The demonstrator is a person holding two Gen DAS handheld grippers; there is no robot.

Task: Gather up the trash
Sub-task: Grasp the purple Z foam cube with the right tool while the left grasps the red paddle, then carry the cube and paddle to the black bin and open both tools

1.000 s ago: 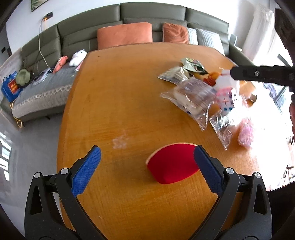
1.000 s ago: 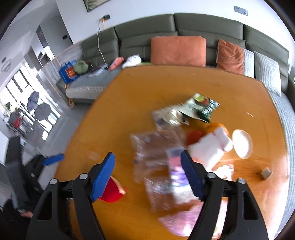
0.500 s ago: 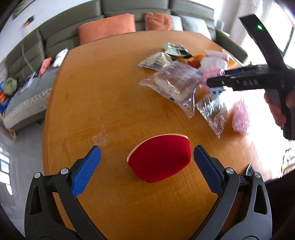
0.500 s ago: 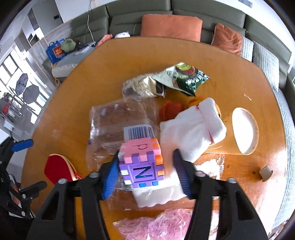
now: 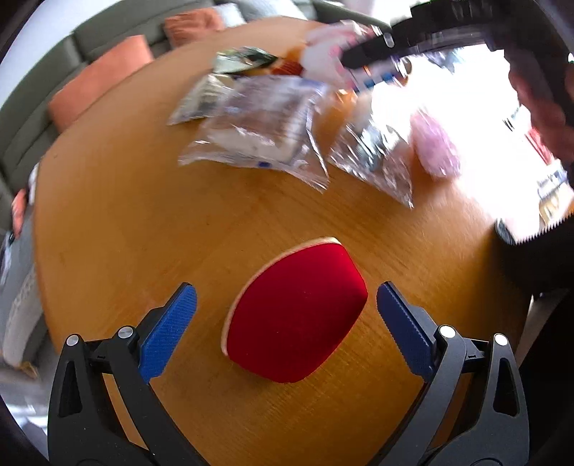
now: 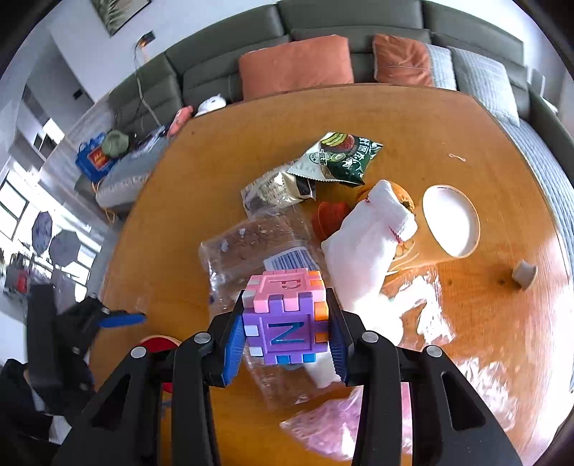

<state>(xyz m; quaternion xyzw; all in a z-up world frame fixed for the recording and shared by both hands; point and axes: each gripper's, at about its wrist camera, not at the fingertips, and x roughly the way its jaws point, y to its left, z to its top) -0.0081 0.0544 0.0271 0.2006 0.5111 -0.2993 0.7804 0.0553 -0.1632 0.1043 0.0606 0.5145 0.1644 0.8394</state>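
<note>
My right gripper (image 6: 285, 328) is shut on a pink and purple foam letter cube (image 6: 285, 317), held above a clear plastic bag (image 6: 258, 243). Around it lie a white cloth (image 6: 369, 247), a green snack packet (image 6: 340, 156), a silver wrapper (image 6: 274, 188) and a pink plastic bag (image 6: 337, 426). My left gripper (image 5: 287, 315) stands open over a red table-tennis paddle (image 5: 296, 315), whose blade lies between the blue pads (image 5: 168, 329) without touching them. The clear plastic bags (image 5: 262, 132) and the pink bag (image 5: 434, 143) show blurred beyond, with the right gripper (image 5: 373, 53) above them.
The round wooden table (image 6: 394, 118) also bears a tipped paper cup (image 6: 450, 222), an orange object (image 6: 328, 218) and a small grey cap (image 6: 523, 274). A grey sofa (image 6: 323, 32) with orange cushions stands behind. The person's hand (image 5: 541, 111) is at the right.
My right gripper closed on the letter cube and lifted it slightly. My left gripper rolled and sank closer to the red paddle, which now sits between its open jaws.
</note>
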